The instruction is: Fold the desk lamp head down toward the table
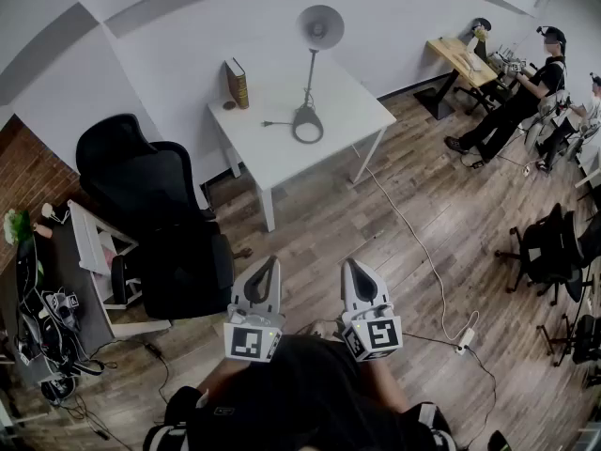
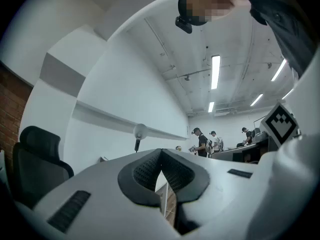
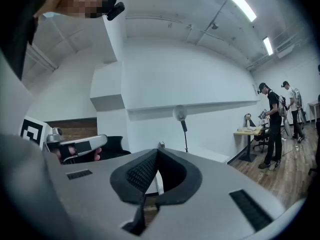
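**A:** Head view. Where are we standing relative to the task's thing?

**B:** We are facing the white table (image 1: 282, 153) at 12 o'clock, well apart from it. The lamp head (image 1: 320, 26) is standing raised on an upright pole. The ring-shaped lamp base (image 1: 306, 111) is resting on the tabletop at 6 o'clock of the head.

**A:** And the tools?

**B:** We are holding the left gripper (image 1: 271, 263) and the right gripper (image 1: 350, 265) side by side over the wooden floor (image 1: 413, 252). Both are pointing toward 12 o'clock and touching nothing.

**A:** The jaws?

**B:** Left gripper view: we are holding the jaws pressed together, with nothing between them. The lamp head is showing small at 11 o'clock beyond the tips. Right gripper view: again the jaws are pressed together and empty, with the lamp head at 1 o'clock.

**A:** Surroundings?

**B:** A brown book (image 1: 237, 83) is standing upright at 10 o'clock of the lamp base. A black office chair (image 1: 155, 224) is sitting at 10 o'clock of the left gripper. Other people (image 1: 512, 101) are working at 2 o'clock, beside a wooden desk (image 1: 460, 59).
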The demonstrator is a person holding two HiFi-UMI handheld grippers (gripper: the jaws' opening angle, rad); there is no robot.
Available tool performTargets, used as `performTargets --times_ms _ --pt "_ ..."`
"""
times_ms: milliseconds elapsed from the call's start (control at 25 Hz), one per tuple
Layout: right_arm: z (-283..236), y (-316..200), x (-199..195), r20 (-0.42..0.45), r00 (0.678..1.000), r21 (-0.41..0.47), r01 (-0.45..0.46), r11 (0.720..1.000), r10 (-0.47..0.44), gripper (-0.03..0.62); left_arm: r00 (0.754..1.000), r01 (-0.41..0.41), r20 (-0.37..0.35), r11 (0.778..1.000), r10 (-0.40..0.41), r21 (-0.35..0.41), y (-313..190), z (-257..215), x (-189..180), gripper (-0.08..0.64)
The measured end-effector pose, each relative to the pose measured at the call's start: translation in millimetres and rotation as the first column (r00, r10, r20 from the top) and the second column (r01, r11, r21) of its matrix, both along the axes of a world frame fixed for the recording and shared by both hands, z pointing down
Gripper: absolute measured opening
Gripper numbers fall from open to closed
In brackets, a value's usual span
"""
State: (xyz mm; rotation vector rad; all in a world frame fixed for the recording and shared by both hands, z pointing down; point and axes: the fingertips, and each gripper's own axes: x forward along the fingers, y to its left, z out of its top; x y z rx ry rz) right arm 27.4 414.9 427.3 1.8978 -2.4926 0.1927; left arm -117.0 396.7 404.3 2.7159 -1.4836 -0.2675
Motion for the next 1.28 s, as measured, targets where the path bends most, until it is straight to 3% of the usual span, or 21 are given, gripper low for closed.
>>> performTargets --times_ms 640,1280 --pt "1 7 -6 -0.003 1.000 0.011 -0.006 1.000 0.006 0.011 1.000 -0.017 -0.003 1.000 0.018 0.005 10 -2 -3 0.025" --pt "4 0 -75 -0.020 0.998 0.034 -0.064 0.997 0.065 0.011 0.995 -0.099 -0.009 0.995 0.099 -0.026 4 15 -69 0.025"
